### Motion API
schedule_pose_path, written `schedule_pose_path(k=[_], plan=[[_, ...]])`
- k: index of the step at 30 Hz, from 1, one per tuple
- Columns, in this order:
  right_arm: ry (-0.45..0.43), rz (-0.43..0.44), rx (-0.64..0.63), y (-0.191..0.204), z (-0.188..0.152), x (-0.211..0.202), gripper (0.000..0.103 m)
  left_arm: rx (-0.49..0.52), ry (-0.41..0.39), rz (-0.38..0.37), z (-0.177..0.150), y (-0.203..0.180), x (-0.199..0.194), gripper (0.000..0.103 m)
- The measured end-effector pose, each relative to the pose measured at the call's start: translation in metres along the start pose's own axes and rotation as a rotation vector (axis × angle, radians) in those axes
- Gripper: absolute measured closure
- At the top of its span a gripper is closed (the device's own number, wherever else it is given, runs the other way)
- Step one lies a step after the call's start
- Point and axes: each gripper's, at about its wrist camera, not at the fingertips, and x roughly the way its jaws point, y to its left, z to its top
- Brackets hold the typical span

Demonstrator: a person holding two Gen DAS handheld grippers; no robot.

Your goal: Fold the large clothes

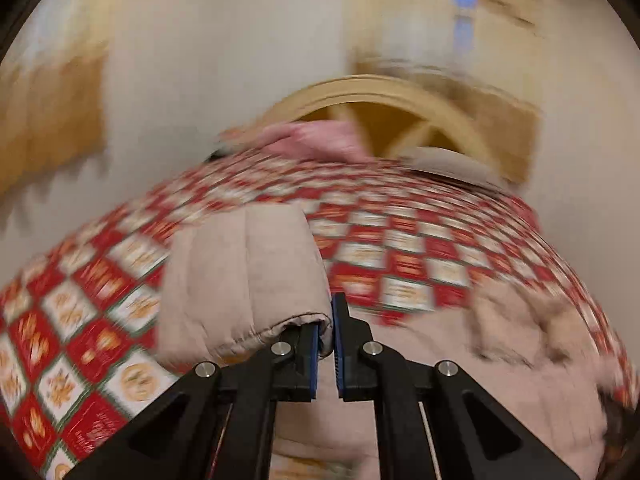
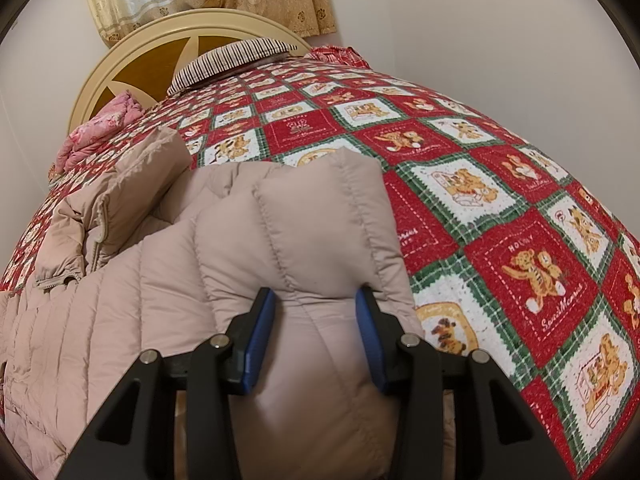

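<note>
While the red, white and green teddy-bear quilt (image 2: 500,208) spreads over the whole bed, from the rounded cream headboard (image 2: 132,56) at my eleven o'clock to the near edge, the beige padded jacket (image 2: 132,312) lies across its near side, filling my right wrist view from nine o'clock down to six. A striped pillow (image 2: 232,60) sits at twelve o'clock against the headboard, with a pink bundle (image 2: 96,128) at ten. My right gripper (image 2: 316,324) has its jaws partly open, the blue pads pressing both sides of a puffy fold of the jacket. My left gripper (image 1: 326,332) has its jaws nearly together, pinching a thin hem of the jacket (image 1: 240,280), whose quilted flap stands up toward eleven o'clock in that blurred view.
</note>
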Motion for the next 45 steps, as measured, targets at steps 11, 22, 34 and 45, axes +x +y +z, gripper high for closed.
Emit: schedule_pose_path(k=[11,22,34,45], plan=[[-0.001,-0.001,0.001,0.0,0.0,0.0,0.058,0.408,0.228,-0.277,-0.111,-0.192,0.008,0.097],[-0.001,0.005,0.004,0.001,0.0,0.0,0.057,0.614,0.346,-0.279,-0.13,-0.202,-0.009,0.096],[0.02,-0.063,-0.055,0.016,0.002,-0.022,0.052,0.585,0.35,-0.29,-0.152,-0.16,-0.067,0.095],[-0.075,0.257,-0.06,0.06,-0.06,-0.148,0.016,0.588,0.325,-0.314,-0.169,-0.138,-0.095,0.093]])
